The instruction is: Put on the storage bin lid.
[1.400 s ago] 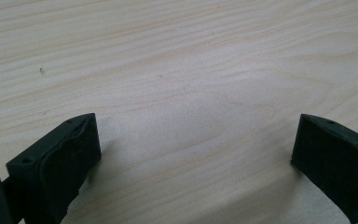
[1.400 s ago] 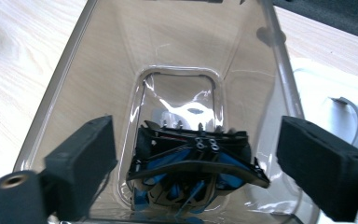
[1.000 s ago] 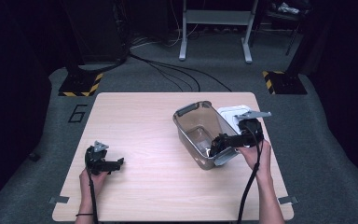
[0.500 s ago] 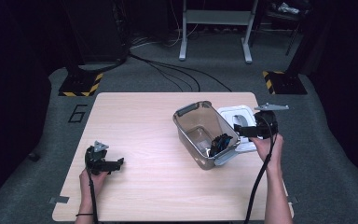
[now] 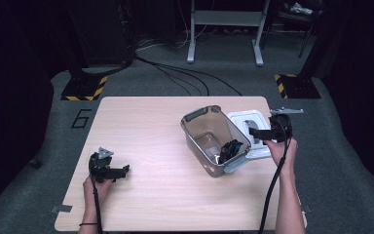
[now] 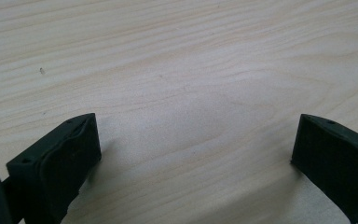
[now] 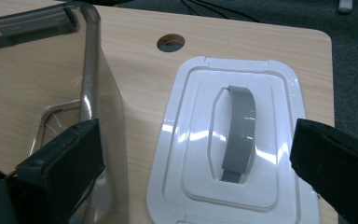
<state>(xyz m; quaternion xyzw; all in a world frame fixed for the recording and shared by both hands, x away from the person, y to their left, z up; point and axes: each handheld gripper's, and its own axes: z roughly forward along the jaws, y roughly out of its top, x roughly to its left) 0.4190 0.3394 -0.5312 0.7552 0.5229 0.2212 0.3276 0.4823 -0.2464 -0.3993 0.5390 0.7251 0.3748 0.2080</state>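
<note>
A clear plastic bin [image 5: 199,127] with grey latches stands right of the table's middle, and a small black and blue object [image 5: 229,150] lies inside it at the near right end. Just right of the bin lies a white lid [image 5: 238,119] with a grey handle [image 7: 239,133]. My right gripper [image 5: 254,132] hovers open over that lid; in the right gripper view [image 7: 196,140] its jaws stand wide apart on either side of the handle, with the bin wall [image 7: 98,93] by the left jaw. My left gripper [image 5: 122,170] rests open and empty on the bare wood [image 6: 193,135] at the near left.
The wooden table [image 5: 141,122] has a round cable hole [image 7: 170,42] near its far right corner. Past the table's right edge is grey carpet [image 7: 354,70]. Cables and a metal stand [image 5: 224,29] lie on the floor beyond the far edge.
My right gripper has drawn back out of the bin, to the right and over the white lid. The black and blue object stays in the bin. The left gripper has not moved.
</note>
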